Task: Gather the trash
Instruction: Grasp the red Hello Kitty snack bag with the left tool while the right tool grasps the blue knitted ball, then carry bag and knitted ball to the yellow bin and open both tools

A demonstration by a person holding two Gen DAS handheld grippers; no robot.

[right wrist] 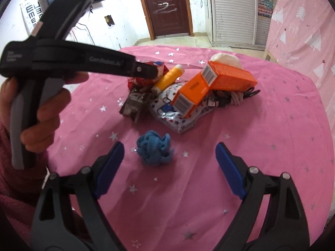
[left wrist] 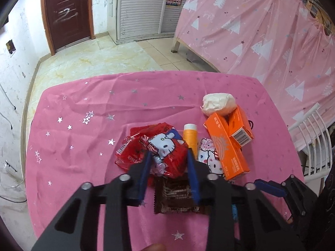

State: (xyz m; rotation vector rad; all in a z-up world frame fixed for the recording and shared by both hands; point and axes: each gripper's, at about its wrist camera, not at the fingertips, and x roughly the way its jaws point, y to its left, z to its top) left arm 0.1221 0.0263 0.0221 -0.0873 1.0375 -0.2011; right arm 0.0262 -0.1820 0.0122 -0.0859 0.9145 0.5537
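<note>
Pink tablecloth (left wrist: pixel 83 108): red wrapper (left wrist: pixel 155 146) pinched between left gripper (left wrist: pixel 168 156) jaws.

Location: a lived-in room of a home. Indicators: a dark red entry door (left wrist: pixel 68 12), white louvred cabinet doors (left wrist: pixel 140 8), tiled floor (left wrist: pixel 100 58), scuffed white walls, a pink tree-print curtain (left wrist: pixel 261 31), and a worktop under a pink star-print cloth (left wrist: pixel 83 125).

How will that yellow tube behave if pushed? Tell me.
The yellow tube is round and lies propped on the pile, so it would probably roll off. It looks smooth, so likely slippery in a claw. Probably rigid.
</note>
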